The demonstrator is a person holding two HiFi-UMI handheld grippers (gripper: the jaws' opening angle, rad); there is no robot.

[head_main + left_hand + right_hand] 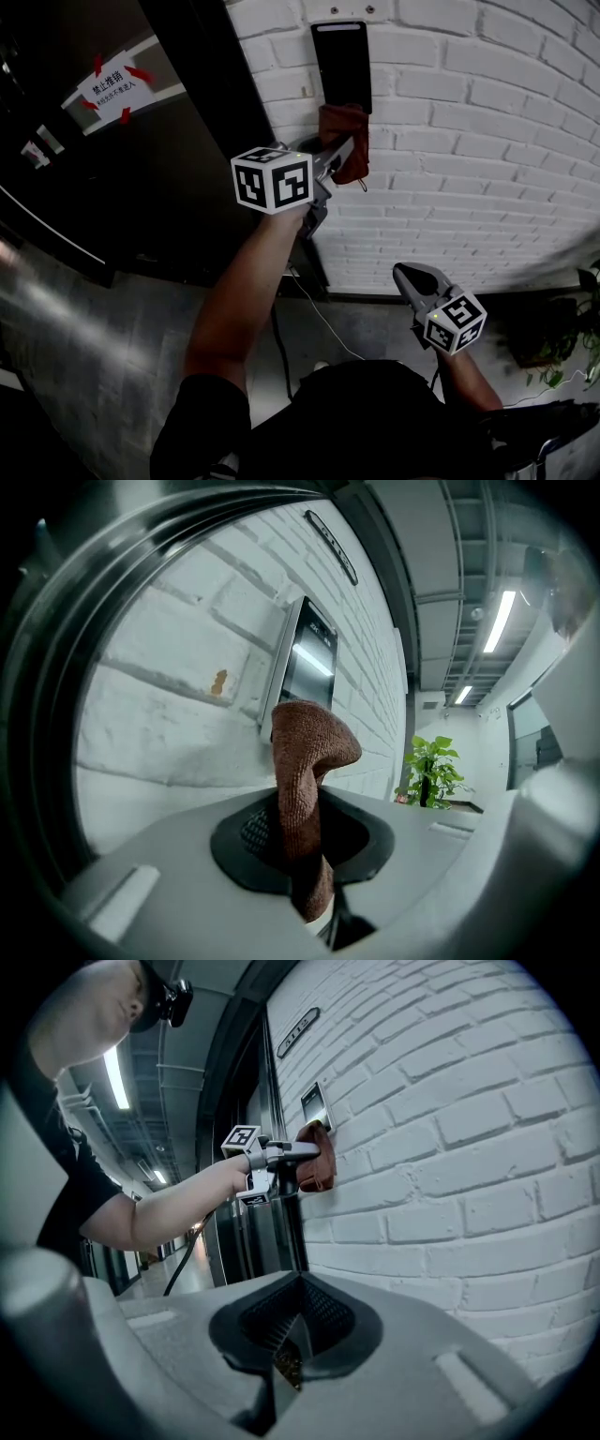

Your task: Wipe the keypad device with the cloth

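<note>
A black keypad device [341,66] is mounted on the white brick wall [469,141]. My left gripper [349,148] is shut on a reddish-brown cloth [346,139], which presses against the wall just under the device's lower edge. Seen from the left gripper view, the cloth [306,789] rises from the closed jaws and folds over toward the keypad device [307,660]. My right gripper [405,276] hangs low near the wall, shut with nothing in it. The right gripper view shows the left gripper [309,1152], the cloth [315,1159] and the device [316,1102] from the side.
A dark door [112,141] with a white taped notice [114,90] stands left of the wall. A thin cable [319,319] runs down near the wall base. A green plant [586,347] stands at the far right, and appears as the plant [433,771] down the corridor.
</note>
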